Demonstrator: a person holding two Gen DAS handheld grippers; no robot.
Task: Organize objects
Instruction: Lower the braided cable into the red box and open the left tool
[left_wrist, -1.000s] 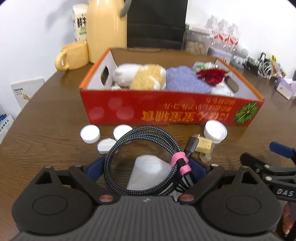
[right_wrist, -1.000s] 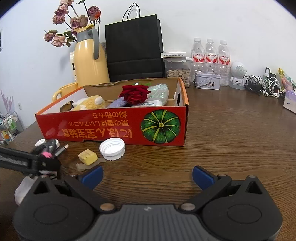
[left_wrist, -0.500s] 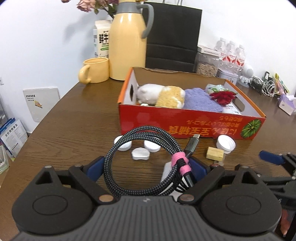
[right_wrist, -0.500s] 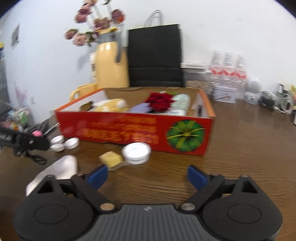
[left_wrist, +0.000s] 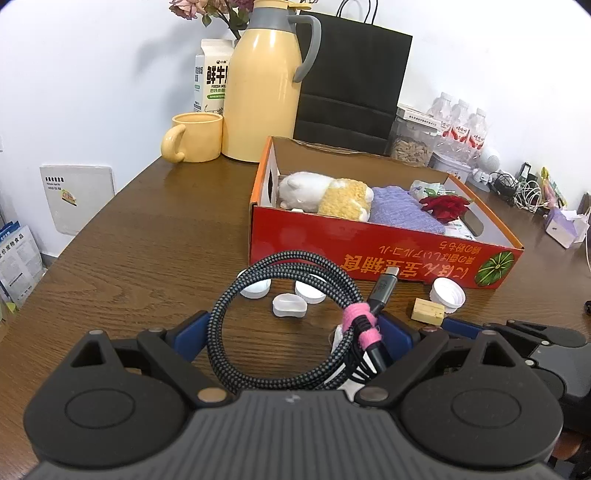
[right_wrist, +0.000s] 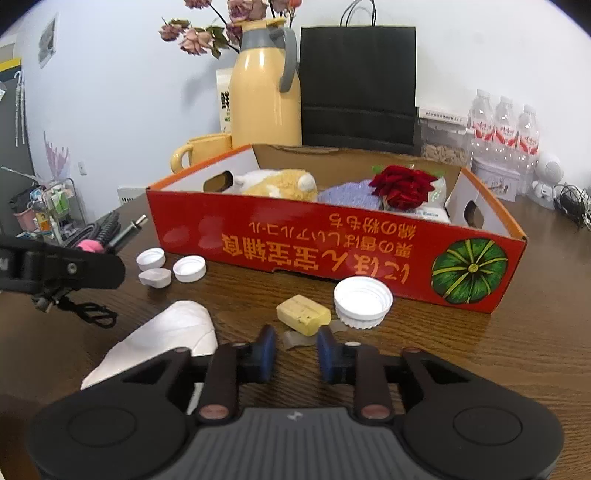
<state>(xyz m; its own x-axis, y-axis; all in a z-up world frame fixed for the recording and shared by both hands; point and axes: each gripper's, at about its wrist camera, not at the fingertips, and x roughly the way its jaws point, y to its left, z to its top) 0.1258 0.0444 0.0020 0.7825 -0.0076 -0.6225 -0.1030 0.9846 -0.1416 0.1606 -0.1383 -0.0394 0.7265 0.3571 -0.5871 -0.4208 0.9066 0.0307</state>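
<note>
My left gripper (left_wrist: 293, 328) is shut on a coiled black braided cable (left_wrist: 258, 280) bound with a pink tie (left_wrist: 360, 325), held above the wooden table in front of the red cardboard box (left_wrist: 369, 254). The box holds a plush toy (left_wrist: 325, 190), a purple cloth (left_wrist: 399, 208) and a red rose (right_wrist: 402, 184). My right gripper (right_wrist: 296, 350) has its jaws closing to a narrow gap just short of a yellow block (right_wrist: 303, 314). A clear scrap (right_wrist: 295, 338) lies by its tips, and the pads press on nothing. A large white cap (right_wrist: 364, 301) sits beside the block.
Three small white caps (right_wrist: 171, 269) and a white folded sheet (right_wrist: 166, 332) lie left of the block. A yellow thermos (left_wrist: 262, 85), mug (left_wrist: 195, 136), milk carton (left_wrist: 212, 77), black bag (left_wrist: 351, 81), water bottles (right_wrist: 502, 122) and tangled cords (left_wrist: 524, 188) line the back and right.
The right gripper's jaws went from wide apart to a narrow gap, and it shifted left to face the yellow block. The left gripper pulled back from the box with the cable.
</note>
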